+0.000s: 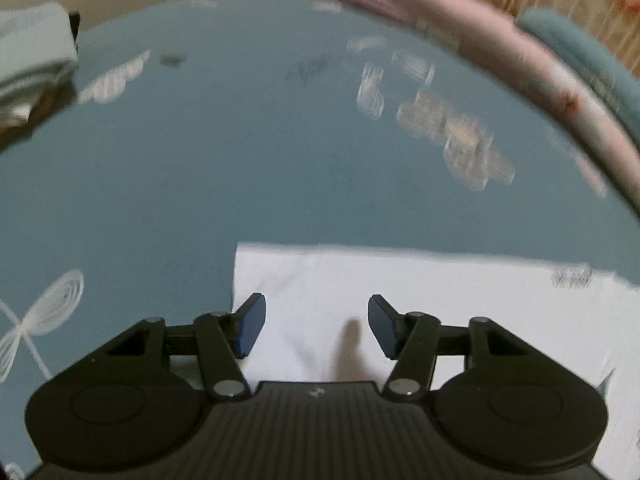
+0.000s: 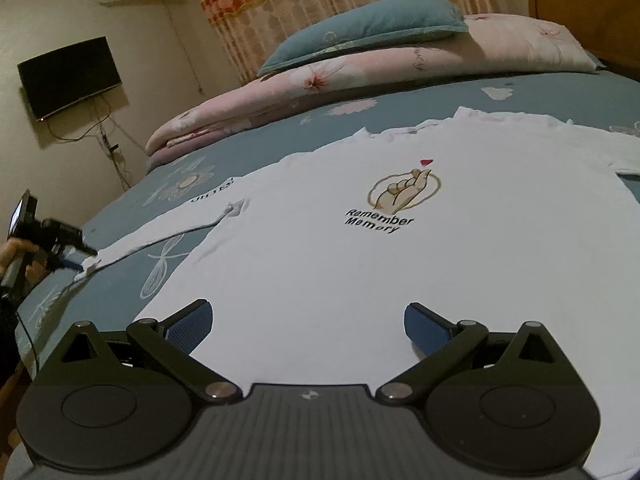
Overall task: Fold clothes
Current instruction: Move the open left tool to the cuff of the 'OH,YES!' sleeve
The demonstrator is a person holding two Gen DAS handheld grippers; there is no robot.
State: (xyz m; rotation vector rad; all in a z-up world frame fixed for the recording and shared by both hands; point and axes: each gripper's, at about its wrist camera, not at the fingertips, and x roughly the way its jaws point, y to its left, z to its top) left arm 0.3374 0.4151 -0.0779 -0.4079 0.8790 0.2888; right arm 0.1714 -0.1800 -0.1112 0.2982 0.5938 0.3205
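Both grippers, left (image 1: 316, 326) and right (image 2: 308, 328), gape empty over the shirt (image 2: 360, 264); soft, limp cotton, best pinched at its sleeve (image 2: 180, 220).

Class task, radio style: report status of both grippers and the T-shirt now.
Left gripper open over sleeve. Right gripper open over T-shirt hem. T-shirt flat on bed, unfolded. Nothing in the way.
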